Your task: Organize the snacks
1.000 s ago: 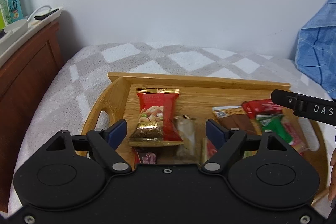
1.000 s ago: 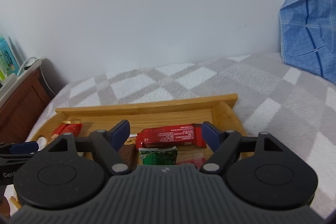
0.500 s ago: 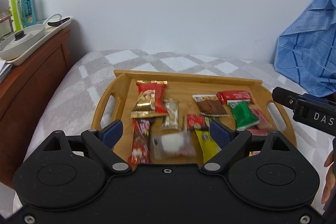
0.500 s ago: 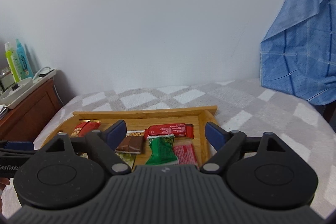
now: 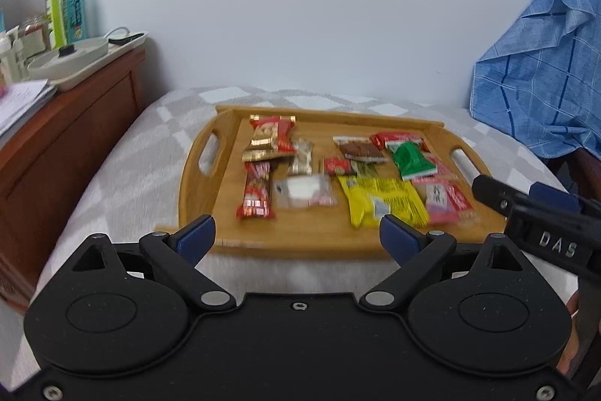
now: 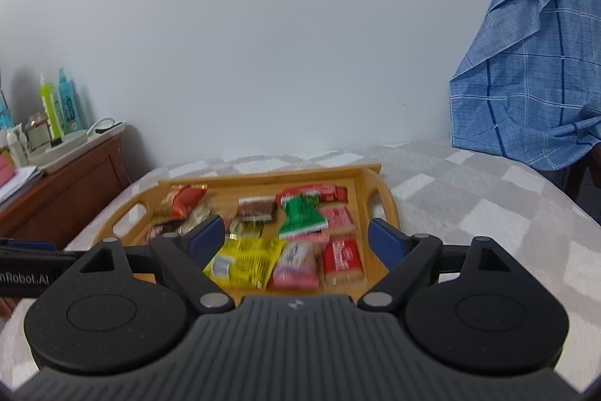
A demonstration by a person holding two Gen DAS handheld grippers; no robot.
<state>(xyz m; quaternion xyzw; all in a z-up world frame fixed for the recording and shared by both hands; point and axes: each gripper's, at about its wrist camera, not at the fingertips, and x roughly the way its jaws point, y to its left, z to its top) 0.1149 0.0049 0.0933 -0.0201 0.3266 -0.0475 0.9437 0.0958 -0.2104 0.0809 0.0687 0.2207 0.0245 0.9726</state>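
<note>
A wooden tray (image 5: 195,190) (image 6: 387,209) lies on the checked bed cover and holds several snack packets. Among them are a red-gold nut pack (image 5: 270,138), a yellow packet (image 5: 383,202) (image 6: 244,260), a green packet (image 5: 411,160) (image 6: 302,215) and a clear packet with white pieces (image 5: 304,192). My left gripper (image 5: 296,237) hangs short of the tray's near edge, jaws opening, nothing between them. My right gripper (image 6: 296,237) hovers over the tray's near right part, jaws also opening and empty. A finger of the right gripper (image 5: 541,220) shows in the left wrist view.
A wooden nightstand (image 5: 67,138) stands left of the bed with bottles (image 5: 65,6), a white tray (image 5: 79,57) and papers on it. A blue checked cloth (image 5: 537,62) (image 6: 533,70) hangs at the right. A white wall runs behind the bed.
Both grippers have drawn back from the tray, so the whole tray and its packets now show. Their jaws stand a little wider than before.
</note>
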